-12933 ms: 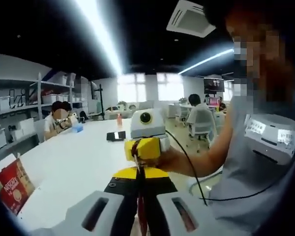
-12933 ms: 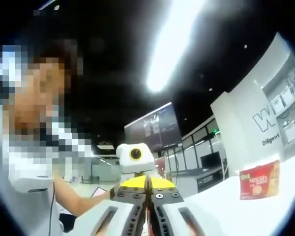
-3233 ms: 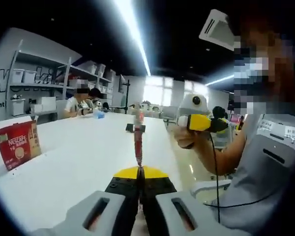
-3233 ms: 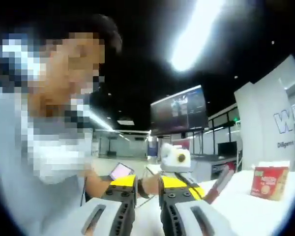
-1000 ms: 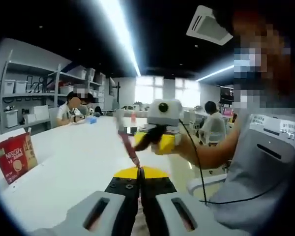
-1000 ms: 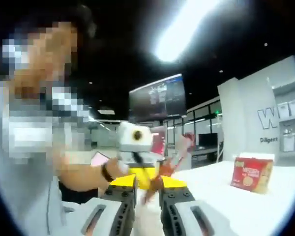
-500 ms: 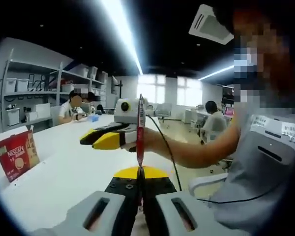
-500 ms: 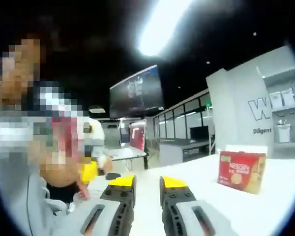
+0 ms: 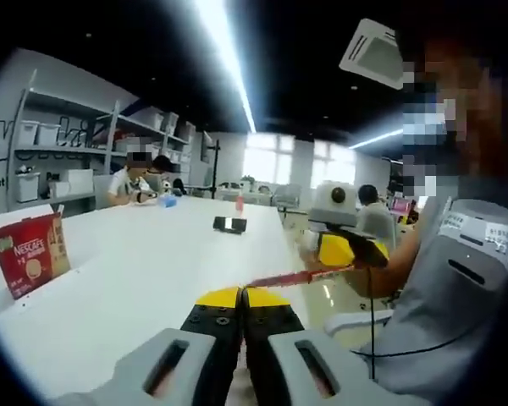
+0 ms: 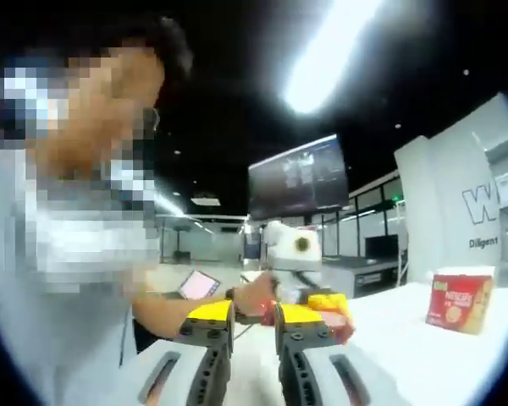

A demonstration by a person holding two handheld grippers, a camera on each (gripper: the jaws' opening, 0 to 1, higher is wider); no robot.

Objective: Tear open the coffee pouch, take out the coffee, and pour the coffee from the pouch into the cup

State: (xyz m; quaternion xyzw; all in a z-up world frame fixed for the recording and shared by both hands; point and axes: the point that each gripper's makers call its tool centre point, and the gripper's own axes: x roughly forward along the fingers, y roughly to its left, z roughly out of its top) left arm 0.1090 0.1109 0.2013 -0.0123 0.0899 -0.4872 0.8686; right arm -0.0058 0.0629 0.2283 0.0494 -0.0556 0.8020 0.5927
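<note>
In the left gripper view, a red coffee box [image 9: 30, 252] stands on the white counter [image 9: 152, 271] far to the left of the left claw [image 9: 241, 296]. That claw's jaws are pressed together on one end of the thin red coffee pouch [image 9: 292, 277], which stretches rightward to the right claw [image 9: 356, 254]. In the right gripper view, the right claw [image 10: 254, 317] shows a narrow gap between its jaws; whether it grips anything cannot be told. The left claw [image 10: 326, 309] sits just beyond its tips.
</note>
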